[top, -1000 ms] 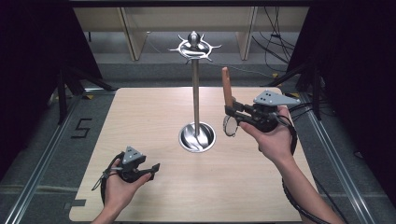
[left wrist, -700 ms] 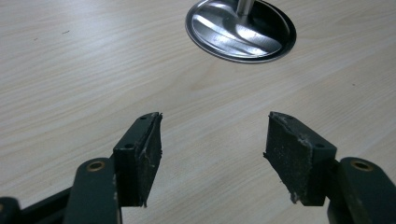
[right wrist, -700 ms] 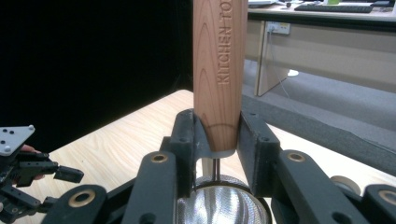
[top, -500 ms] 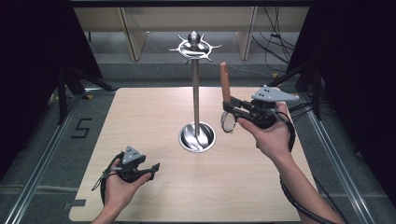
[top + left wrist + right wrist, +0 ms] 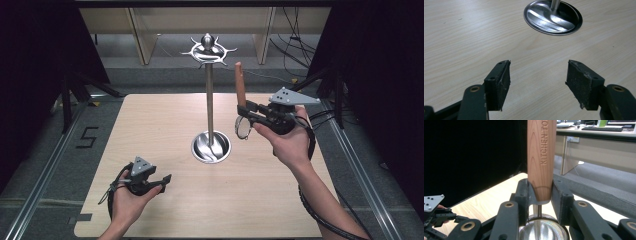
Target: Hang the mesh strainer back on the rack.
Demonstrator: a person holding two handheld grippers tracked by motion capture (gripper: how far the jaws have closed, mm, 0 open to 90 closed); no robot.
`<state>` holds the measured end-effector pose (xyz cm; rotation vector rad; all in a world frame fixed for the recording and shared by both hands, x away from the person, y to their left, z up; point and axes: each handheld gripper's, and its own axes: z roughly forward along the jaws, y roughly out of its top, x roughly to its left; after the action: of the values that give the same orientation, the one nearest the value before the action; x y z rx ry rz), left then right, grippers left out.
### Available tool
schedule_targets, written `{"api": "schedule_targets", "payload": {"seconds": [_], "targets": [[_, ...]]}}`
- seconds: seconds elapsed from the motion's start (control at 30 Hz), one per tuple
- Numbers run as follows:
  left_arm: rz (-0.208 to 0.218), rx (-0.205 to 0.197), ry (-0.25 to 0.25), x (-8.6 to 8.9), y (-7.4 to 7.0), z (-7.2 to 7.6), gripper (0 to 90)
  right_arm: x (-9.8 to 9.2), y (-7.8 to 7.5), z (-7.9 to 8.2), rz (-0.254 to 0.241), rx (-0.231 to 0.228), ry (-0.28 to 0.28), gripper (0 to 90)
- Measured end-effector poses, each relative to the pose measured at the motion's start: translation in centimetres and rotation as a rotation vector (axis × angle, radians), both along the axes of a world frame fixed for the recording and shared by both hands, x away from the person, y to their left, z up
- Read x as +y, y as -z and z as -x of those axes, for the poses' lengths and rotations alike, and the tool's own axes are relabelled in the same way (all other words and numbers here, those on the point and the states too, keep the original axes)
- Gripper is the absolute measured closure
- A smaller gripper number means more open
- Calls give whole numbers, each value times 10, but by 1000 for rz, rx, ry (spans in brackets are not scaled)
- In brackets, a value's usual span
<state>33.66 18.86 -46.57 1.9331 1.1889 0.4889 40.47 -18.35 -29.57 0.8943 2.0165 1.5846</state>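
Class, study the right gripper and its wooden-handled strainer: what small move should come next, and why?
Probably carry the wooden-handled mesh strainer leftward toward the hooks of the tall metal stand: the right gripper clamps its handle upright, level with the pole but beside it.

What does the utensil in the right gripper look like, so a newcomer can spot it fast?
Start at the tall metal stand with the round base in the middle of the wooden table. Just right of its pole, the right gripper is shut on a small strainer. Its wooden handle points up, stamped KITCHEN, with a round mesh bowl hanging below the jaws; it is the lone wooden-handled item here.
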Motion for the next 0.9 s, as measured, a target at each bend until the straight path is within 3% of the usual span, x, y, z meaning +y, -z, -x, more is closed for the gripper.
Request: {"api": "schedule_targets", "payload": {"seconds": [0.1,0.17,0.2,0.37,0.6,0.8,0.9], "targets": [[-1,4,2,0,-1,0,349,0,-1,-1,9,-15,3,698],[-3,4,4,1,0,0,350,2,-1,-1,-16,2,0,699],[-2,1,3,1,0,0,349,1,-3,-2,5,-17,0,698],[2,3,12,1,0,0,350,4,-4,0,-13,-1,1,698],[-3,0,1,1,0,0,349,7,-8,-2,1,-23,-11,698],[-2,0,4,1,-1,0,349,11,-10,-1,-12,-2,-12,699],[-2,0,2,1,0,0,349,12,-10,-3,0,-18,-17,698]]}}
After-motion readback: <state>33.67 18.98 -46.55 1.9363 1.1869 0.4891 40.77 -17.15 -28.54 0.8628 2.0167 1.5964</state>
